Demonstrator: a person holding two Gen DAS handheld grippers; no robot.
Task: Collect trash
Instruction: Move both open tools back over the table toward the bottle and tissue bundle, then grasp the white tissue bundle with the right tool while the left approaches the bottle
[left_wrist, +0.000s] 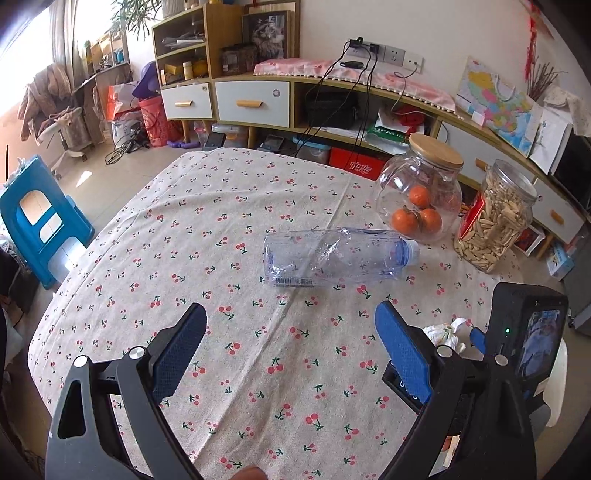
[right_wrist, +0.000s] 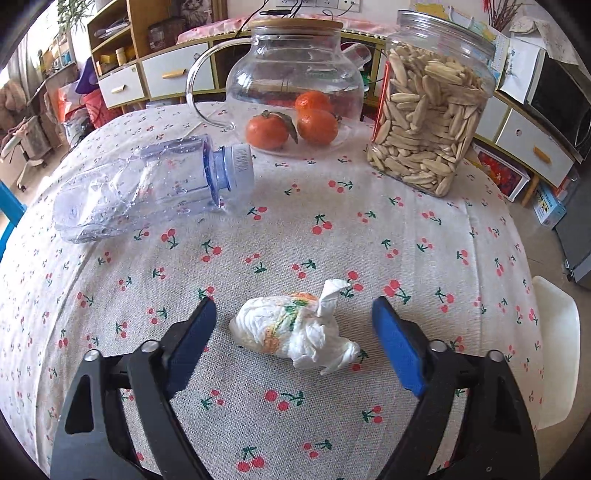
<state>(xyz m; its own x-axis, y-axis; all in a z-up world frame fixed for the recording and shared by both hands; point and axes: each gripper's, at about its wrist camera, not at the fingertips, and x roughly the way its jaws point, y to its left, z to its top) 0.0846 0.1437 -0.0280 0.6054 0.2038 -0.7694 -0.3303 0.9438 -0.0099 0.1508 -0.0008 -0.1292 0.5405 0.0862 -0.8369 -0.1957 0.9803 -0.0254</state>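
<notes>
A crumpled white tissue (right_wrist: 295, 332) with orange stains lies near on the tablecloth (right_wrist: 258, 240). A crushed clear bottle (right_wrist: 147, 184) lies on its side farther left. The right gripper (right_wrist: 294, 317) hangs low, jaws apart around the tissue; the left gripper (left_wrist: 291, 325) faces the bottle, jaws apart, empty.

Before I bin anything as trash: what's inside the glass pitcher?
Three oranges sit inside the lidded glass pitcher, one partly hidden behind the other two. Nothing else shows through the glass, though reflections blur its back wall.
</notes>
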